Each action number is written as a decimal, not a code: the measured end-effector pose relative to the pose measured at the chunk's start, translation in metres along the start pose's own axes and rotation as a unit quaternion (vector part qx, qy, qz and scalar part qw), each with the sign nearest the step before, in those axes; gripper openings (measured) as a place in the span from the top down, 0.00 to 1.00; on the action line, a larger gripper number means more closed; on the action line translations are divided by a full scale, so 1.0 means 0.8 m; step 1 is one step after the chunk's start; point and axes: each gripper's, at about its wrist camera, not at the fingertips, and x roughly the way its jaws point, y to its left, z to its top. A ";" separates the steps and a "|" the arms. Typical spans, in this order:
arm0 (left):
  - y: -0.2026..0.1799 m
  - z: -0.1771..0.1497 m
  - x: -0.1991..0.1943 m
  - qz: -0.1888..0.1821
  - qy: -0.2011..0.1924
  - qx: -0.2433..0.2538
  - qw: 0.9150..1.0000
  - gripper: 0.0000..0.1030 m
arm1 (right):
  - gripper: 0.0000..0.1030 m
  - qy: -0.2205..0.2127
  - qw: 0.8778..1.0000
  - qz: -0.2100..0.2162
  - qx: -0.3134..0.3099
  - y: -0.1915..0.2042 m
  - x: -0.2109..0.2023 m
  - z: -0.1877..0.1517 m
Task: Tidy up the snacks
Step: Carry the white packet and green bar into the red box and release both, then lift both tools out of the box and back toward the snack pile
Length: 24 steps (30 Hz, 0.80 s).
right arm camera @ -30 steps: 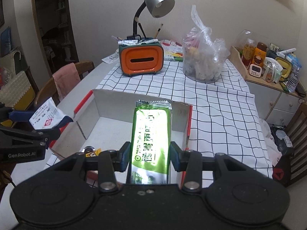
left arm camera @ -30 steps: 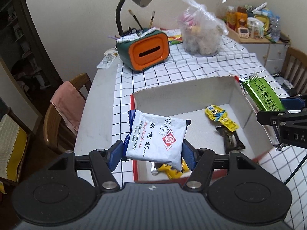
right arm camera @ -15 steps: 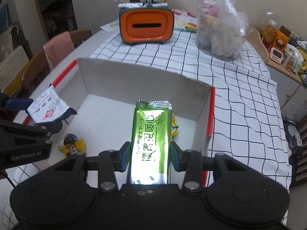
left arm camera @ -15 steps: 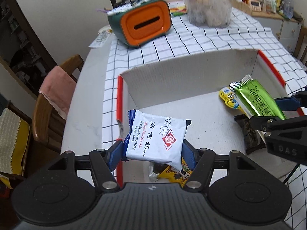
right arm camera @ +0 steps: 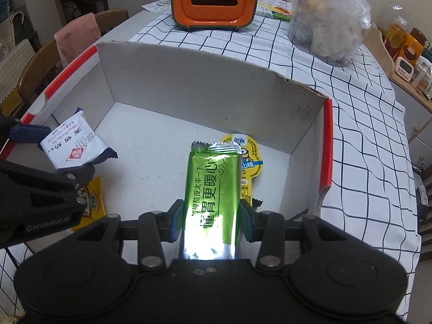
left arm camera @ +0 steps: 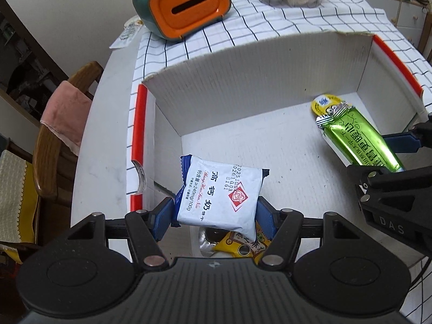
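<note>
Left hand-held gripper [left arm camera: 216,213] is pinching a white & blue snack packet [left arm camera: 220,198] by its sides w/ both blue pads, holding it above the near-left part of the cardboard box [left arm camera: 243,91]; seen from the right wrist view the same packet [right arm camera: 73,145] is tilted, clear of the box floor. Right hand-held gripper [right arm camera: 210,222] is clamped on a long green foil snack bar [right arm camera: 212,189], pads on its two long edges, bar pointing fwd into the box [right arm camera: 189,81] on the right side. Bar's far end overlaps a yellow pouch [right arm camera: 249,159] lying flat on the box floor near the far-right corner; whether the bar touches it, can't tell. In the left wrist view the green bar [left arm camera: 359,140] lies slanted over that yellow pouch [left arm camera: 324,105]. Under the left gripper a yellow wrapped snack [left arm camera: 243,245] sits on the box floor beside a small silver & dark wrapped piece [left arm camera: 208,241]; yellow snack also shows in the right view [right arm camera: 93,202]. A dark wrapper [right arm camera: 256,202] peeks out just right of the green bar. Box stands on a checked cloth [right arm camera: 364,135] over the surface. Behind it: an orange & green tissue holder [right arm camera: 214,1] & a clear plastic bag of stuff [right arm camera: 328,19]. A wooden chair w/ pink cloth [left arm camera: 67,113] is at left.
</note>
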 end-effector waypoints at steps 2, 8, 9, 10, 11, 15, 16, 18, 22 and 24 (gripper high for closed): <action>0.000 0.000 0.004 0.000 0.005 0.000 1.000 0.36 | 0.60 0.002 1.000 -0.001 -0.001 0.002 0.002 -0.001; 0.000 -0.002 0.002 -0.008 0.006 -0.003 1.000 0.34 | 0.60 -0.001 1.000 -0.003 0.001 0.001 0.002 -0.001; 0.001 -0.003 0.001 -0.009 0.004 -0.004 1.000 0.34 | 0.60 -0.002 1.000 -0.003 0.002 0.002 0.001 -0.002; 0.002 -0.003 -0.001 -0.010 0.003 -0.005 1.000 0.34 | 0.59 -0.003 1.000 -0.003 0.002 0.002 0.000 -0.002; 0.003 -0.003 -0.003 -0.010 0.002 -0.007 1.000 0.34 | 0.59 -0.003 1.000 -0.003 0.002 0.002 -0.002 -0.003; 0.011 -0.006 -0.016 -0.019 -0.008 -0.015 1.000 0.33 | 0.59 -0.013 1.000 0.003 0.009 -0.001 -0.015 -0.004; 0.013 -0.007 -0.020 -0.019 -0.012 -0.017 1.000 0.32 | 0.58 -0.016 1.000 0.006 0.012 -0.001 -0.019 -0.004; 0.015 -0.009 -0.030 -0.021 -0.020 -0.020 0.999 0.29 | 0.58 -0.022 1.000 0.012 0.017 -0.002 -0.028 -0.006; 0.019 -0.014 -0.050 -0.028 -0.033 -0.023 0.999 0.28 | 0.56 -0.035 0.999 0.025 0.026 -0.001 -0.048 -0.011; 0.019 -0.018 -0.061 -0.030 -0.040 -0.024 0.998 0.28 | 0.55 -0.042 0.998 0.029 0.028 0.000 -0.059 -0.014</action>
